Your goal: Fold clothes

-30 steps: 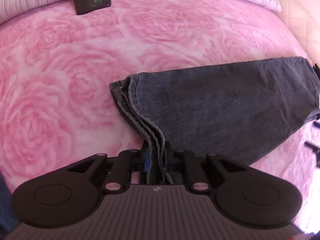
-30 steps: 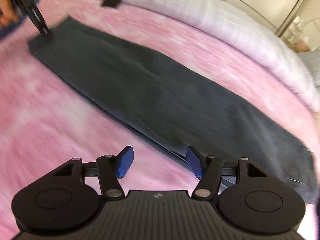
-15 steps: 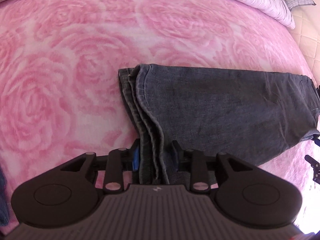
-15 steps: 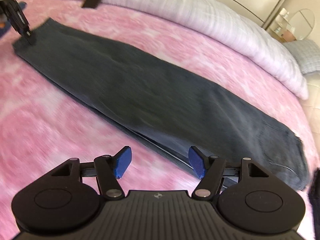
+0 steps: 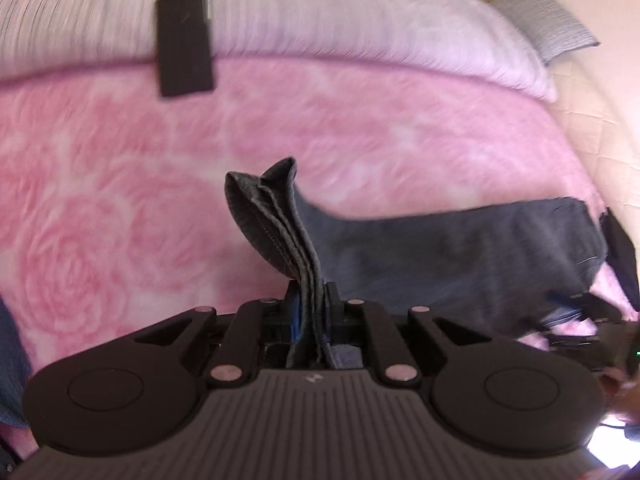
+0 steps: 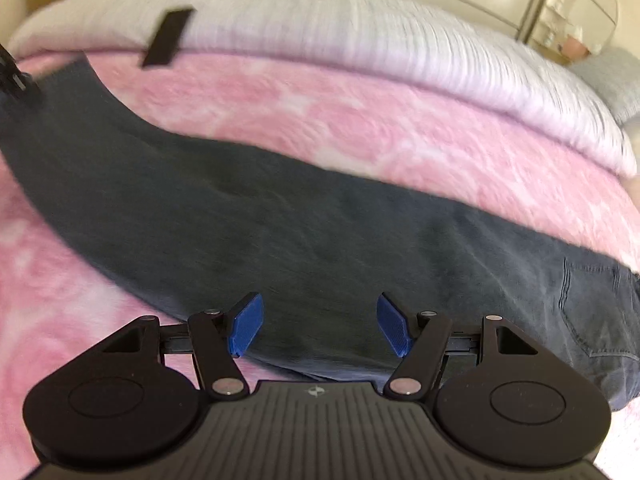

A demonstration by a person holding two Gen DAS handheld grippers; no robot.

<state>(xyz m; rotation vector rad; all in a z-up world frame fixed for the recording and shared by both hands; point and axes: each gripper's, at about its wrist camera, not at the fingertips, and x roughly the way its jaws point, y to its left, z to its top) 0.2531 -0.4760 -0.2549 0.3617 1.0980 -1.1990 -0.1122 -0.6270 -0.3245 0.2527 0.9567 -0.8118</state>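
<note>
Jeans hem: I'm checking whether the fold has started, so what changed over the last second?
The left gripper, clamped on the hem of the jeans, has lifted it: the stacked cuffs now stand up off the pink blanket instead of lying flat. The right gripper has advanced over the jeans' middle. Unchanged: left shut on the hem, right open and empty.

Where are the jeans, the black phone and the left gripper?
jeans (image 6: 320, 240): right wrist view, mid-leg, flat on blanket.
black phone (image 5: 184, 42): left wrist view, centre of its face.
left gripper (image 5: 311, 306): left wrist view, between fingertips clamping the hem.
</note>
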